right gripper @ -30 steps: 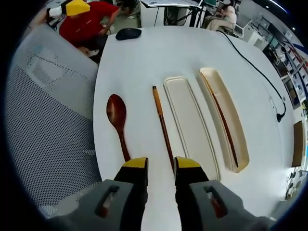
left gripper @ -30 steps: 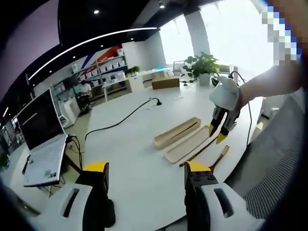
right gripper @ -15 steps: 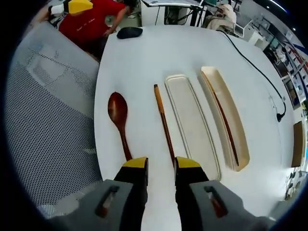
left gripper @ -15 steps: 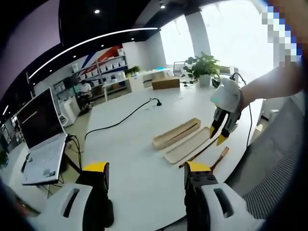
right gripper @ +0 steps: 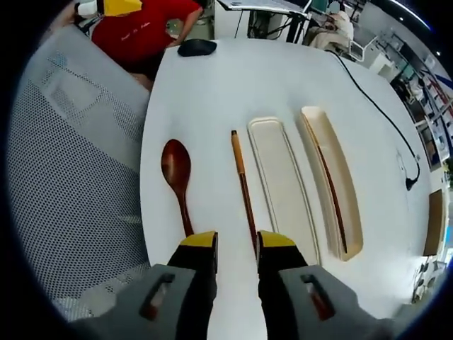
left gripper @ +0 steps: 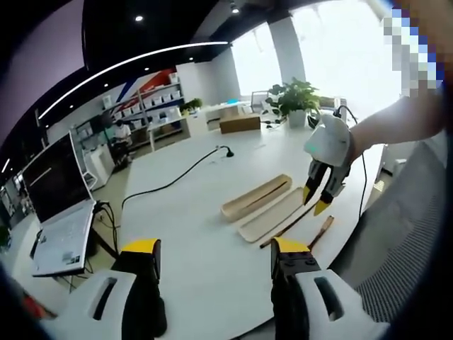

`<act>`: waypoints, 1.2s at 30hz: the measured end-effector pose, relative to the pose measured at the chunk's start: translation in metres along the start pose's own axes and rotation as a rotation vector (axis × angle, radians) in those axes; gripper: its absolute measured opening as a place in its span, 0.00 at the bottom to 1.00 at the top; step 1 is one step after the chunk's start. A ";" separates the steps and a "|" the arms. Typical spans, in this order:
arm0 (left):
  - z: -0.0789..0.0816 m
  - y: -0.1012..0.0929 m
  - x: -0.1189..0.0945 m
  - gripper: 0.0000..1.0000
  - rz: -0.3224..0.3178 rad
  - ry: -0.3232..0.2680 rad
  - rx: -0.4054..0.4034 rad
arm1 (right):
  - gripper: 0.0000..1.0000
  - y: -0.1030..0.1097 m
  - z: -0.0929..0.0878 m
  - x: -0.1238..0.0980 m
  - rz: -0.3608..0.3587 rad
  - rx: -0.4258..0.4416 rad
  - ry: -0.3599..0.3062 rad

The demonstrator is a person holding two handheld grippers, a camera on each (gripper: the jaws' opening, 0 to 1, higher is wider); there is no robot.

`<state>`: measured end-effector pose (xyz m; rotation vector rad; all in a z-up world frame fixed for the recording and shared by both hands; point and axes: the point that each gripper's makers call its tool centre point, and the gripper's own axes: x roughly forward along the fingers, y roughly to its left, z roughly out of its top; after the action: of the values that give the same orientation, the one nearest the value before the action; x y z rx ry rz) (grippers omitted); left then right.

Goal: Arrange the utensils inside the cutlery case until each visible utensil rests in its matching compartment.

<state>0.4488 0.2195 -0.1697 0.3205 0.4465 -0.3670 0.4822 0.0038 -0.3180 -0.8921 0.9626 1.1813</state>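
Nothing on the table (right gripper: 212,85) has shifted; spoon (right gripper: 177,173) stays beside chopstick (right gripper: 243,185). Both tongs (right gripper: 236,244) (left gripper: 212,253) remain apart, empty.

You get bright daylight from the blown-out windows (left gripper: 340,49) behind the plant, plus a ceiling light strip (left gripper: 134,60). The white table (right gripper: 212,92) reads evenly lit with soft, faint shadows. Fisheye bending curves the edges; distant shelving looks soft.
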 end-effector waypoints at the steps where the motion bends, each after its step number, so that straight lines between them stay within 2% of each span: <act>1: 0.000 0.001 0.000 0.65 0.004 -0.001 0.002 | 0.19 0.000 0.000 0.000 0.000 0.000 0.000; 14: 0.001 -0.003 0.000 0.65 -0.003 0.004 0.023 | 0.18 -0.002 0.009 0.014 0.018 0.002 -0.005; 23: -0.001 -0.003 0.000 0.65 -0.005 0.013 0.029 | 0.17 -0.003 0.011 0.042 0.066 -0.040 0.072; 31: -0.001 -0.001 0.001 0.65 0.001 0.013 0.021 | 0.17 -0.006 0.003 0.051 0.072 -0.097 0.129; 36: -0.001 -0.001 0.001 0.65 0.001 0.013 0.012 | 0.17 -0.006 0.005 0.050 0.091 -0.084 0.119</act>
<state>0.4491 0.2188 -0.1714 0.3351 0.4575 -0.3673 0.4946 0.0234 -0.3628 -1.0037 1.0652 1.2647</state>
